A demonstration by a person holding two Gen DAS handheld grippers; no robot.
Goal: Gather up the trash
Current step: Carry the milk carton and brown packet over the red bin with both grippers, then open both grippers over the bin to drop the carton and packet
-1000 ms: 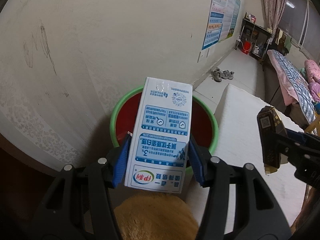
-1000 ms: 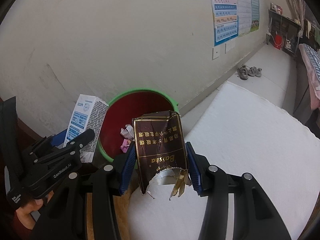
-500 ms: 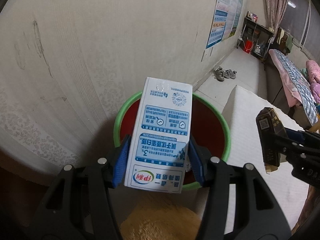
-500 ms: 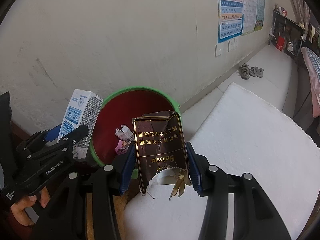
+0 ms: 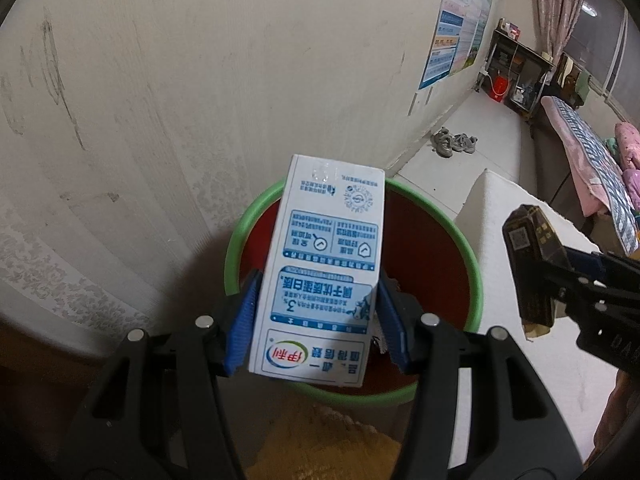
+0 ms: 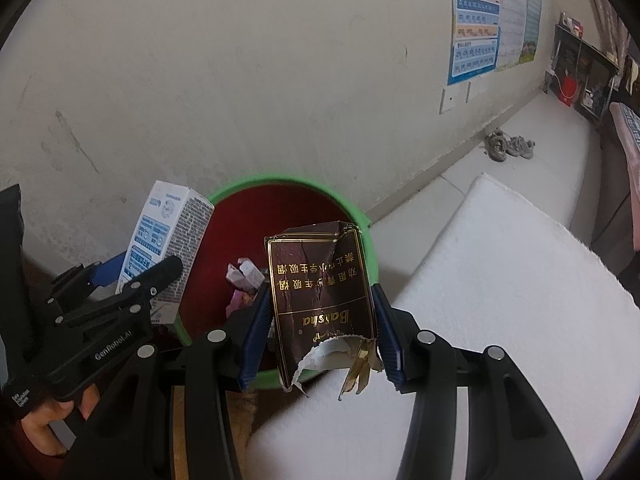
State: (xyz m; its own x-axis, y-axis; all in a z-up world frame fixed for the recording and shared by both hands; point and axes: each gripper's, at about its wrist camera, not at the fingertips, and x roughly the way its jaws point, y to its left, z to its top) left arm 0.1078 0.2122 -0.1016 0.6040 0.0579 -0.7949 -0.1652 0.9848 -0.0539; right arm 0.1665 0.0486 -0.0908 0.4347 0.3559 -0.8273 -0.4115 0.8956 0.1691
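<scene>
My left gripper [image 5: 318,320] is shut on a white and blue milk carton [image 5: 328,272], held over the near rim of a red bin with a green rim [image 5: 474,264]. My right gripper [image 6: 322,332] is shut on a torn dark brown cigarette pack [image 6: 320,292], held over the bin's right edge [image 6: 370,248]. The bin holds crumpled pink and white paper [image 6: 244,280]. The carton [image 6: 168,232] and left gripper [image 6: 132,280] show at the left of the right wrist view. The pack [image 5: 530,264] shows at the right of the left wrist view.
The bin stands against a cream wall [image 5: 200,80]. A white foam slab [image 6: 480,300] lies right of the bin. A yellow-brown cloth [image 5: 328,448] lies below the left gripper. Shoes [image 6: 508,146], posters [image 6: 480,20], a shelf [image 5: 516,76] and a bed [image 5: 592,160] are farther off.
Both grippers have moved closer to the bin with their loads; the bin looks larger and lower in both views. Grips are unchanged.
</scene>
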